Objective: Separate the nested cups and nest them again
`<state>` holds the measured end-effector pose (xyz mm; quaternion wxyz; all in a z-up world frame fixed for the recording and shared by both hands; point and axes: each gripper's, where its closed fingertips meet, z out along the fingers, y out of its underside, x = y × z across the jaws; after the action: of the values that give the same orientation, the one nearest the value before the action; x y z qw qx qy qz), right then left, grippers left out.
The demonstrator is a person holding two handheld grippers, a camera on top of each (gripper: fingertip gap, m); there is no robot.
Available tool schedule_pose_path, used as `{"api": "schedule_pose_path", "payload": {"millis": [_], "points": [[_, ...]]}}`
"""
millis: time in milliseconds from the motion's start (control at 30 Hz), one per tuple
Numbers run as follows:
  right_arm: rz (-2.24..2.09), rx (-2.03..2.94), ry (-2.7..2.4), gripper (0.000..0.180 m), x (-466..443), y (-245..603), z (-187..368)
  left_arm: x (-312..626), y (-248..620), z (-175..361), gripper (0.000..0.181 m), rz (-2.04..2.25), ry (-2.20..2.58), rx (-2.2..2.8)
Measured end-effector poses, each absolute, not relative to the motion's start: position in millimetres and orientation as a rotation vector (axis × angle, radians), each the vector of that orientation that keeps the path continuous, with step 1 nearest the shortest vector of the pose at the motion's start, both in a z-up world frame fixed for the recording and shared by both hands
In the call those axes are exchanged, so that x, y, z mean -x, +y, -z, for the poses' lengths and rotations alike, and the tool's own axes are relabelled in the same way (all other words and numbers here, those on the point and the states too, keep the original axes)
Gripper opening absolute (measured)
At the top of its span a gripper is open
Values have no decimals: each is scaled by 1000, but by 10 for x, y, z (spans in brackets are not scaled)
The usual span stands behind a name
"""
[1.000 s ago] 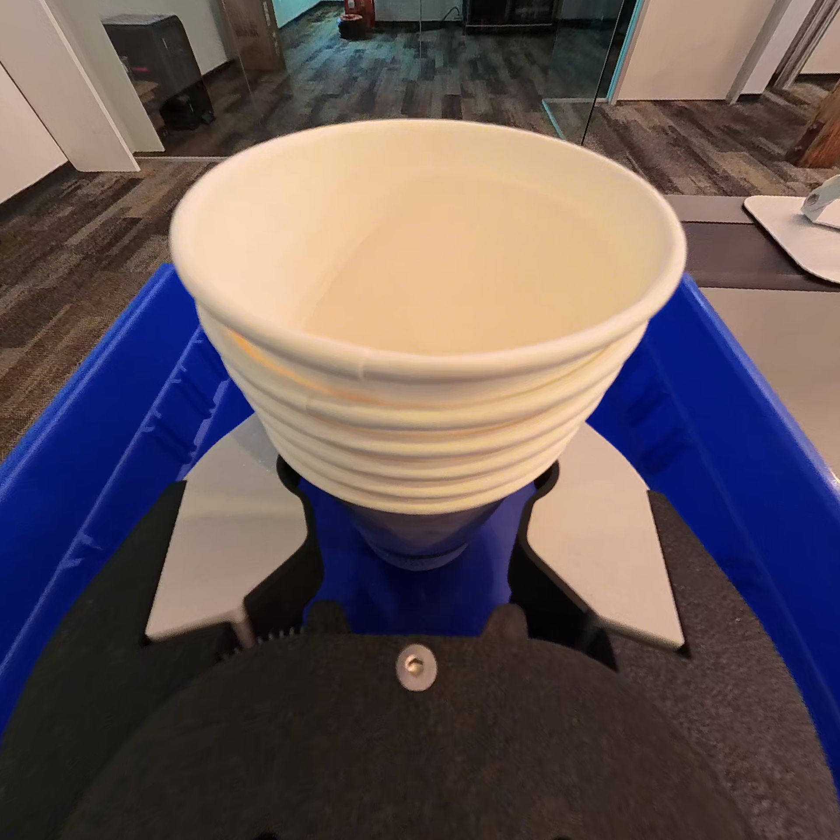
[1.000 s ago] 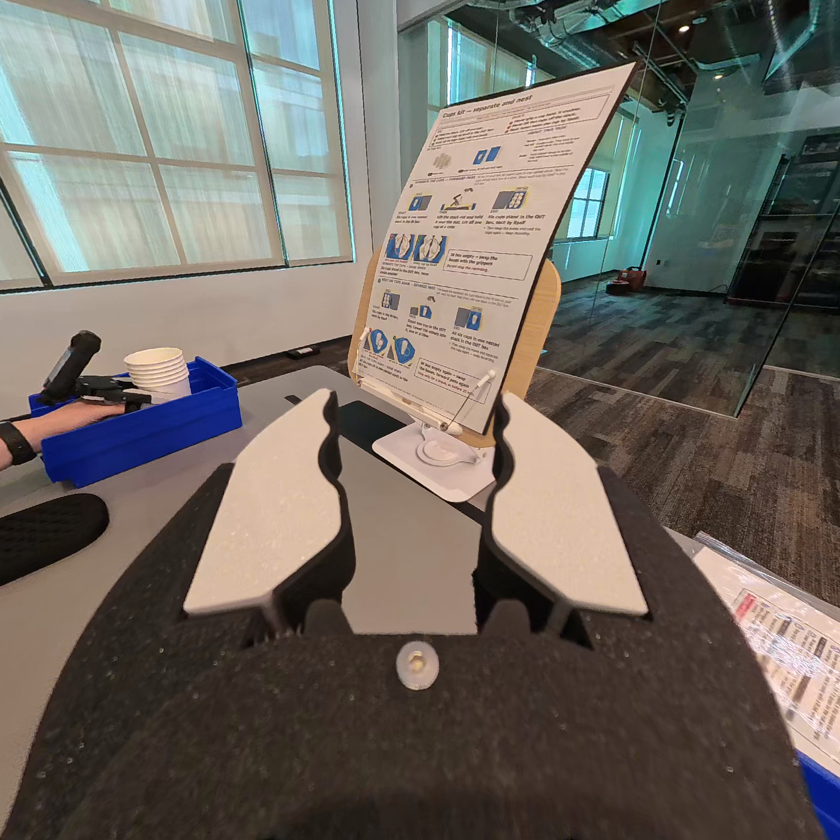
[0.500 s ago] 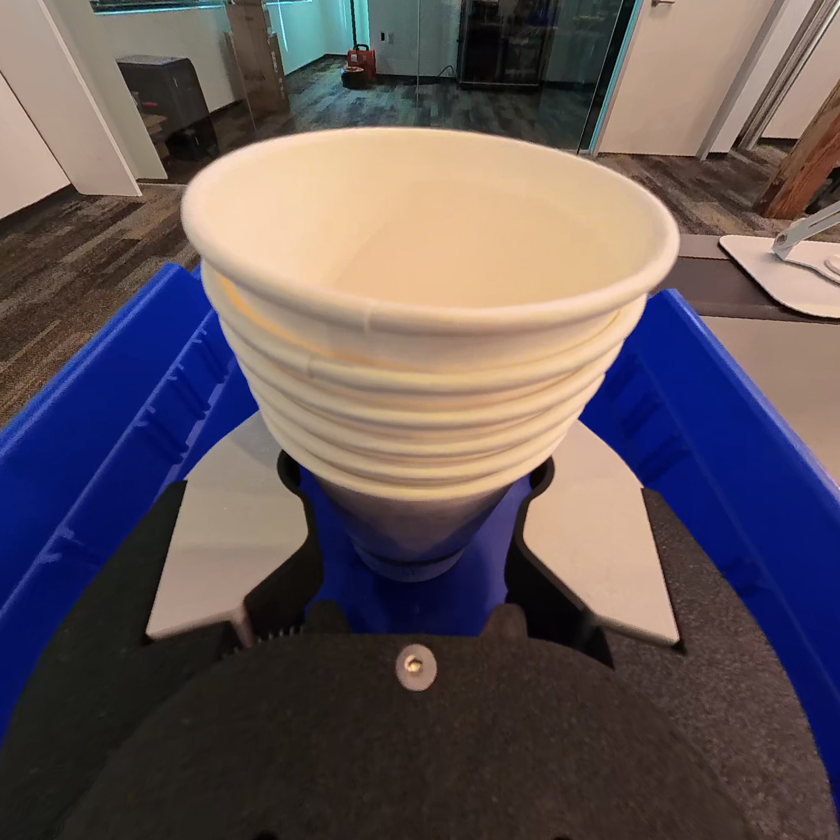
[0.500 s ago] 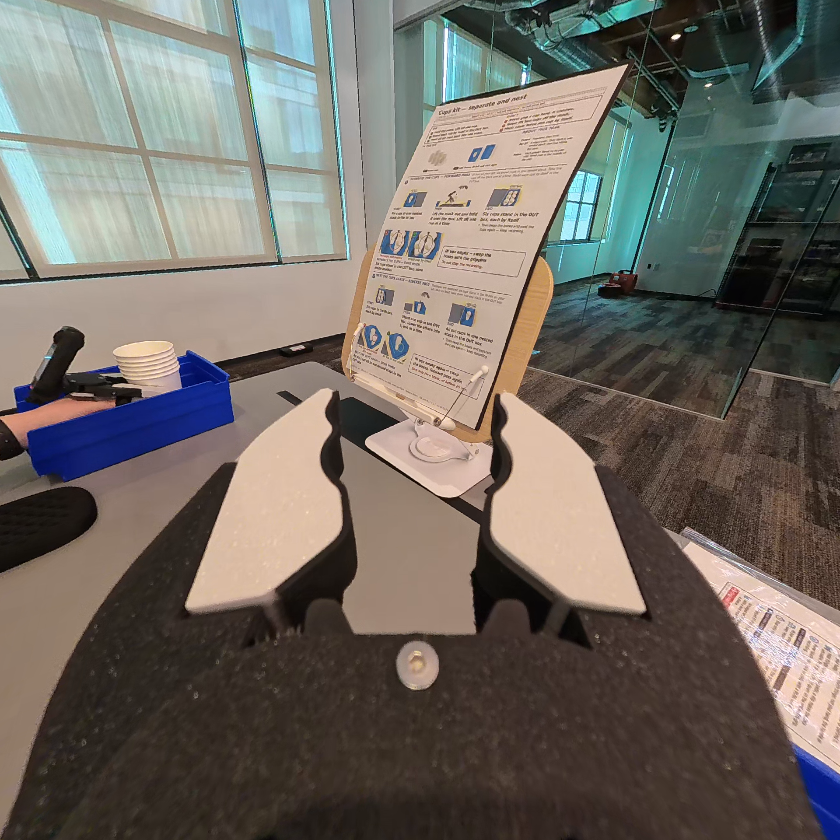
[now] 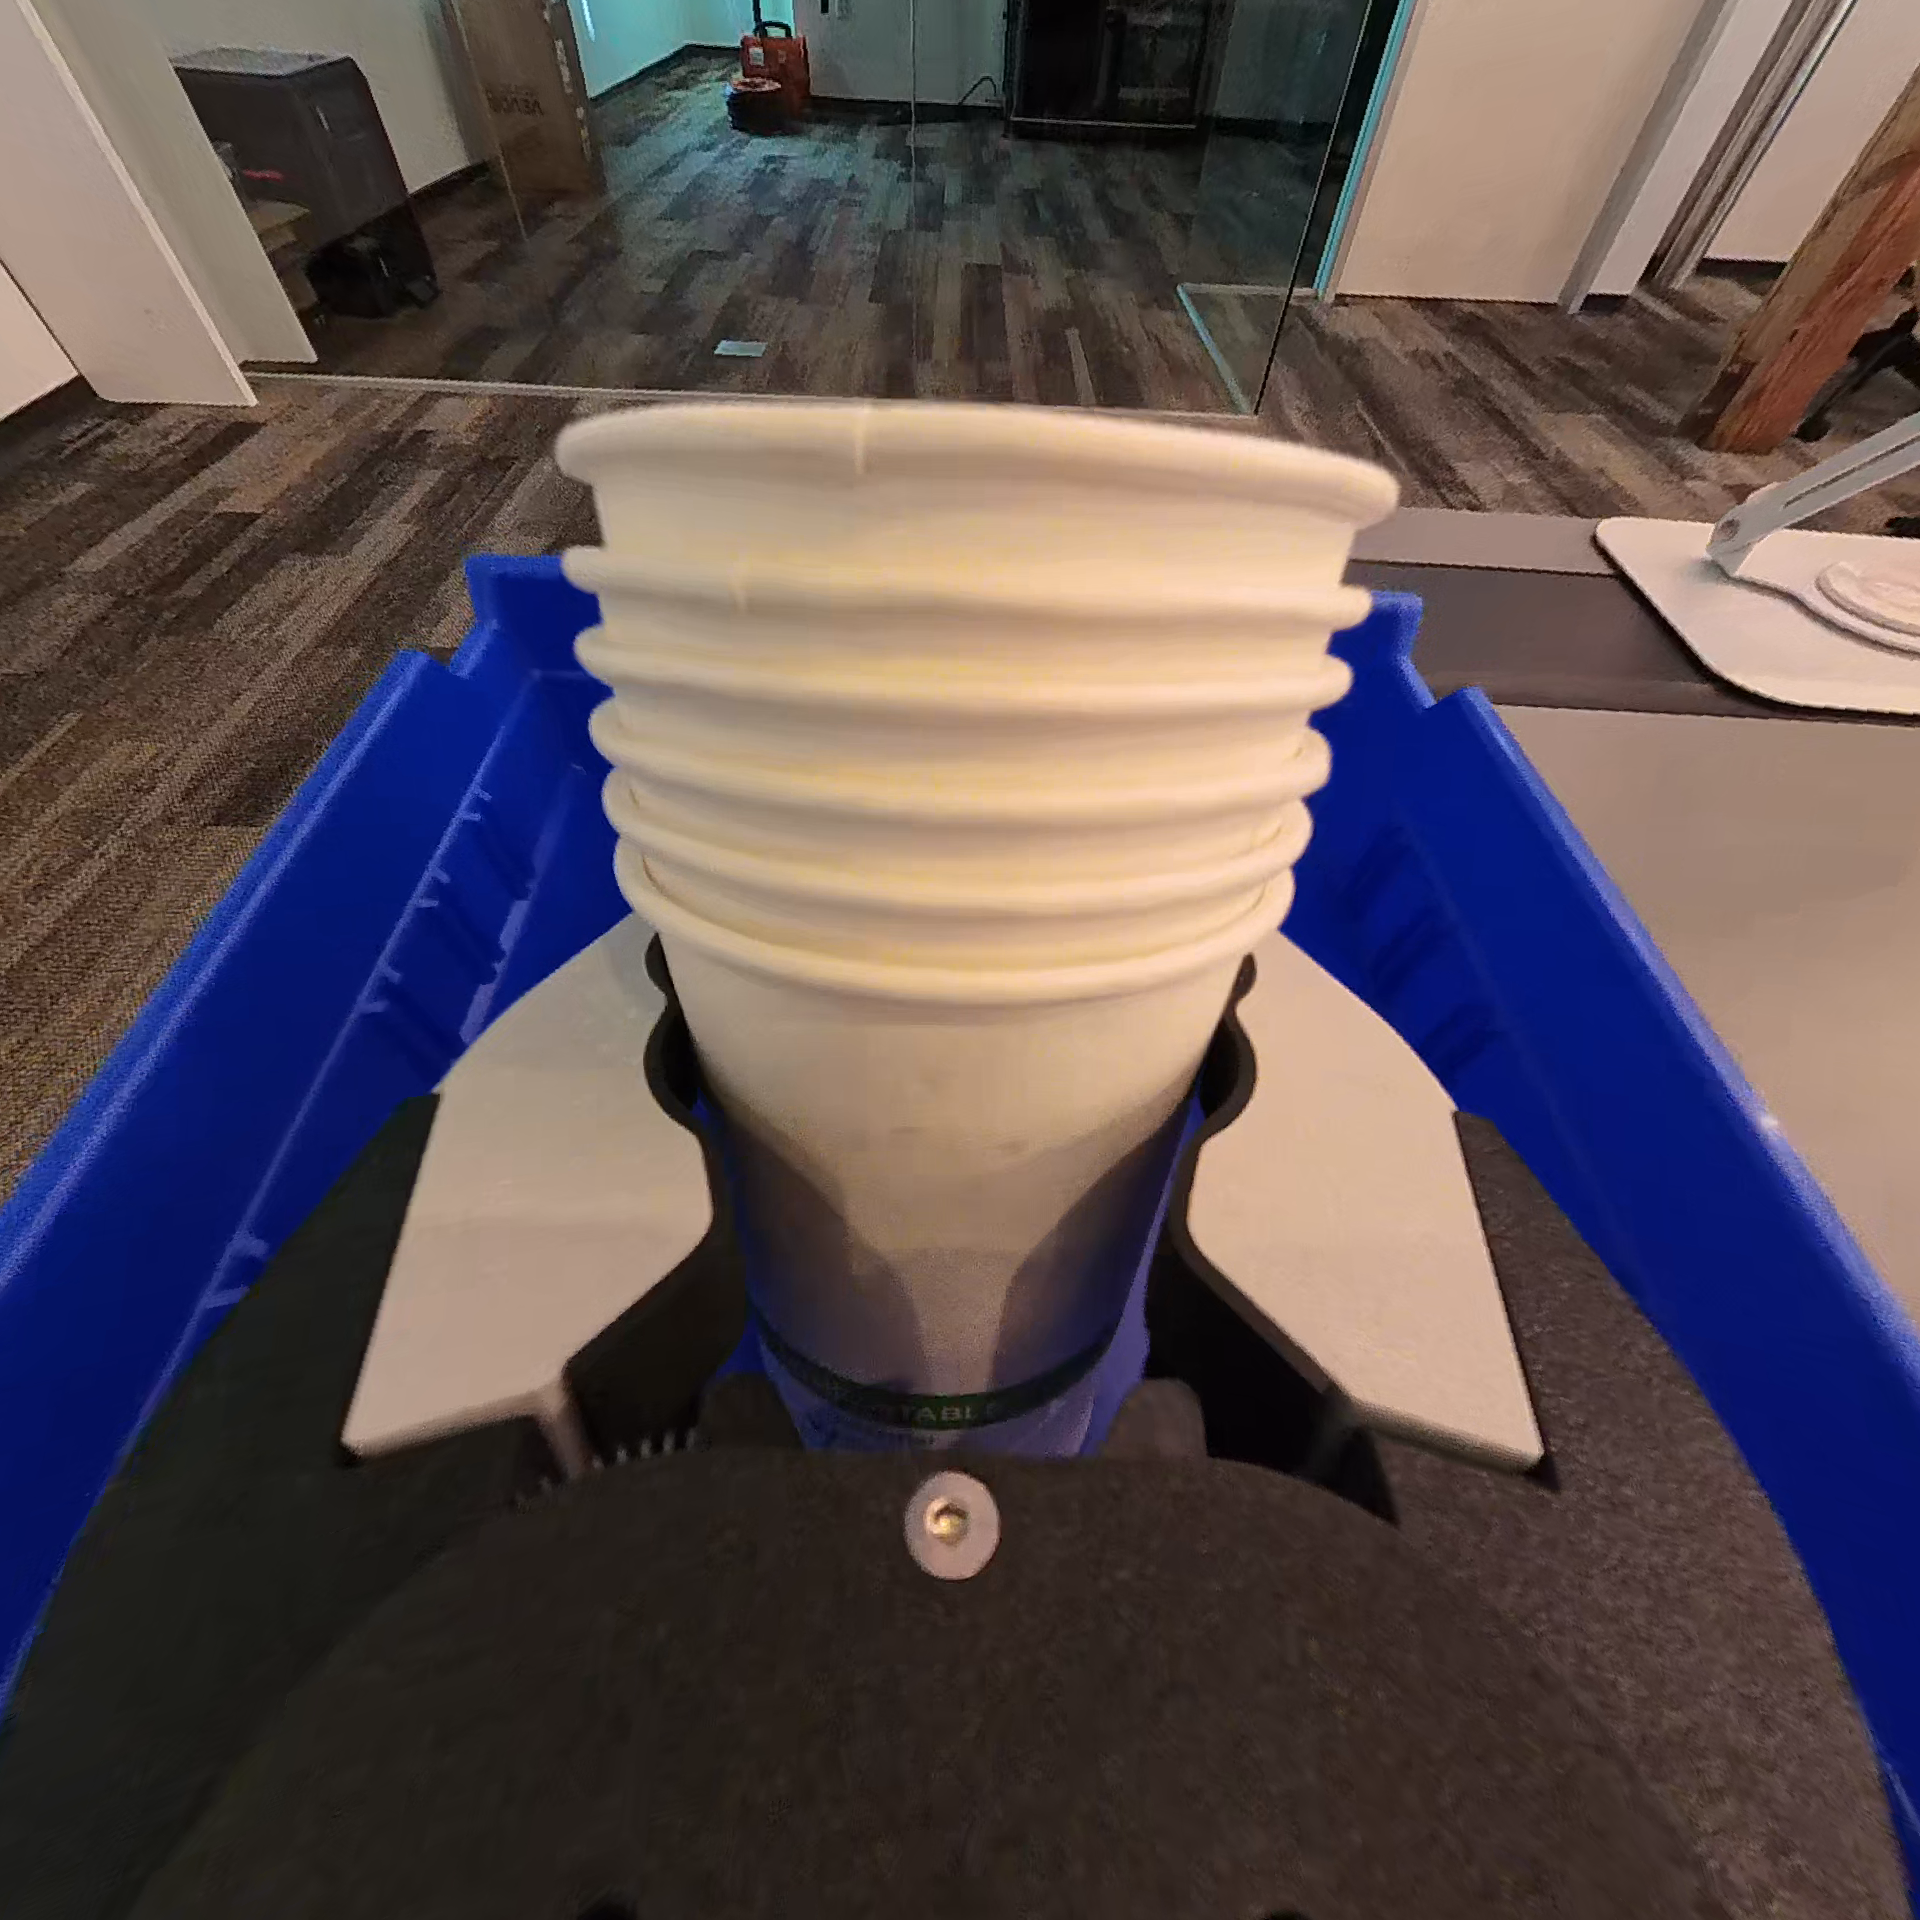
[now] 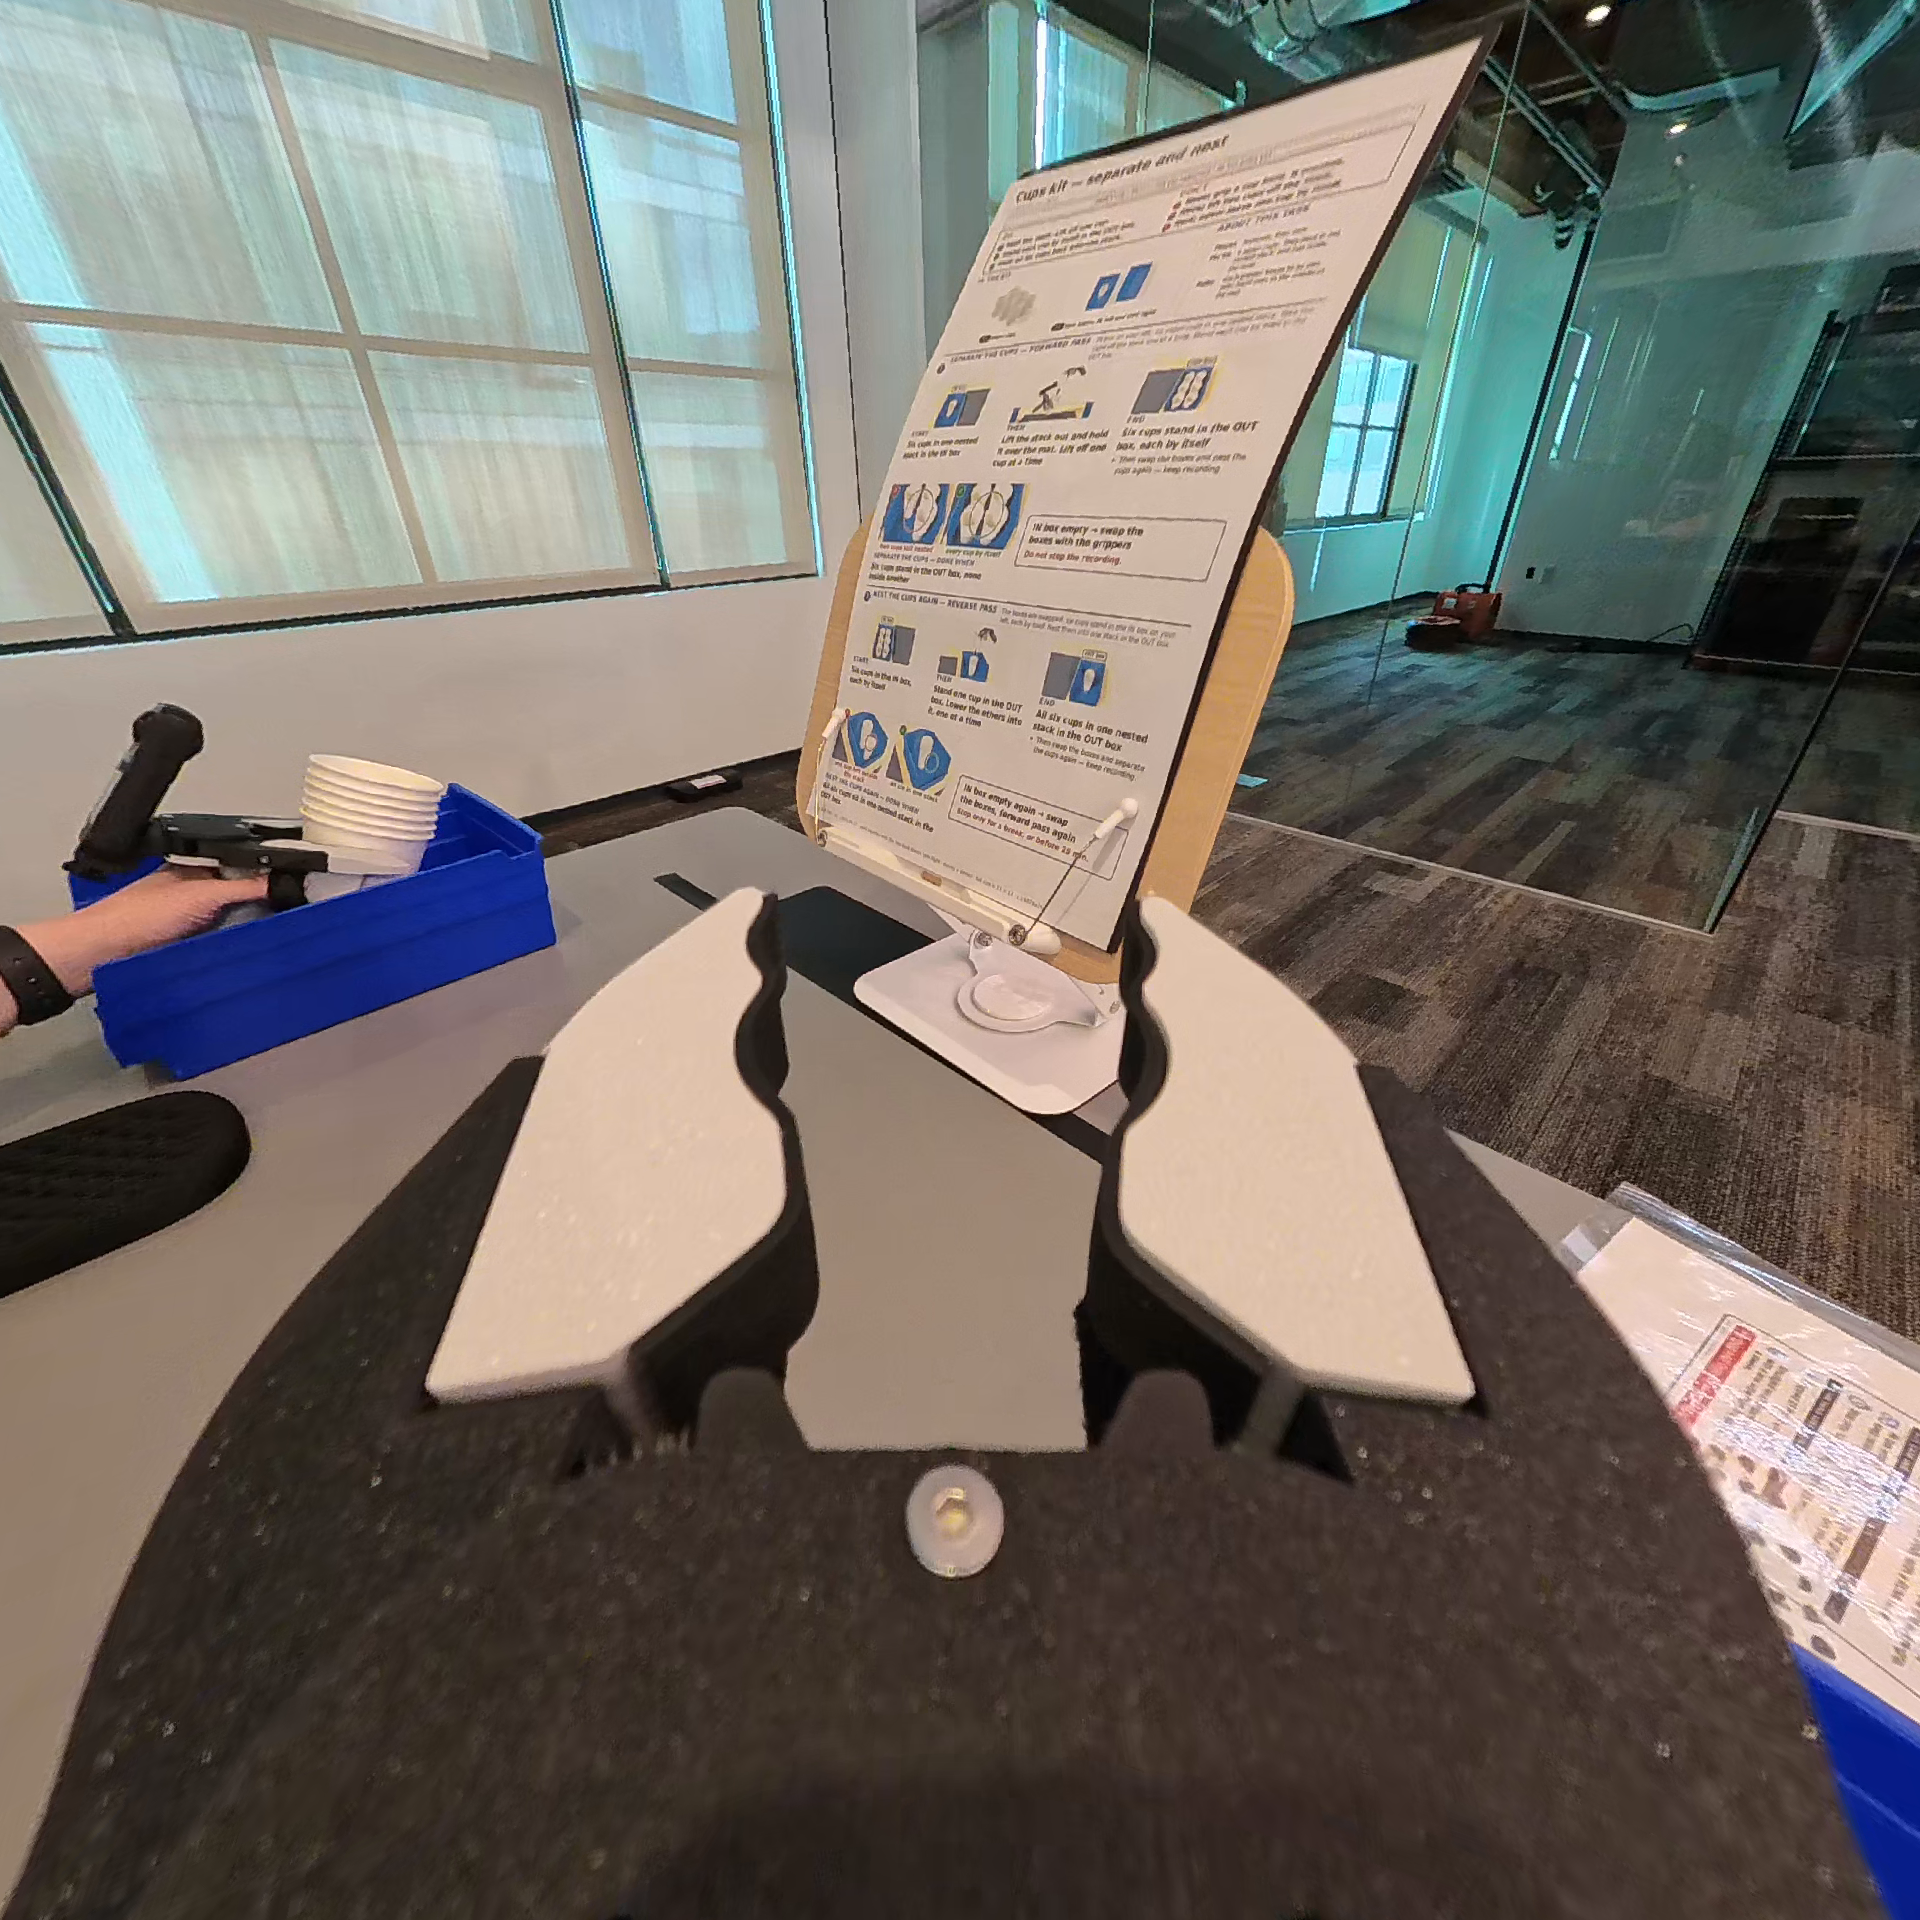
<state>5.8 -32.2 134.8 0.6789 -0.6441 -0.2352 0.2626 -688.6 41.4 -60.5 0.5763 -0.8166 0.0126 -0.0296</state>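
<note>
paper cups, white nested stack (image 5: 956, 790), pinched low by left gripper (image 5: 951, 1174) over blue plastic bin (image 5: 260, 1091); squeeze could crush or tip it. right gripper (image 6: 951, 1122) half open, empty.

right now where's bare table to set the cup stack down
Bare grey table lies between the blue bin, the stand base and the open right claw. The bin is crowded: the left claw grips the stack inside it.
</note>
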Motion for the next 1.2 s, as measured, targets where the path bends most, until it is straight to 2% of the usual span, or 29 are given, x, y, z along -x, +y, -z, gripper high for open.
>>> {"api": "schedule_pose_path", "payload": {"millis": [567,800,1033,1200], "points": [[-644,1494,-528,60,-48,-221,-1133,6703,335,479,97,34,189,1884],[-655,1577,-621,59,172,-158,-899,6563,283,-9,97,4,271,1764],[-705,1560,-710,59,532,-161,-821,6027,60,-668,97,4,468,1569],[-610,1604,-835,58,777,-154,-648,5791,-45,-843,97,13,527,1520]]}}
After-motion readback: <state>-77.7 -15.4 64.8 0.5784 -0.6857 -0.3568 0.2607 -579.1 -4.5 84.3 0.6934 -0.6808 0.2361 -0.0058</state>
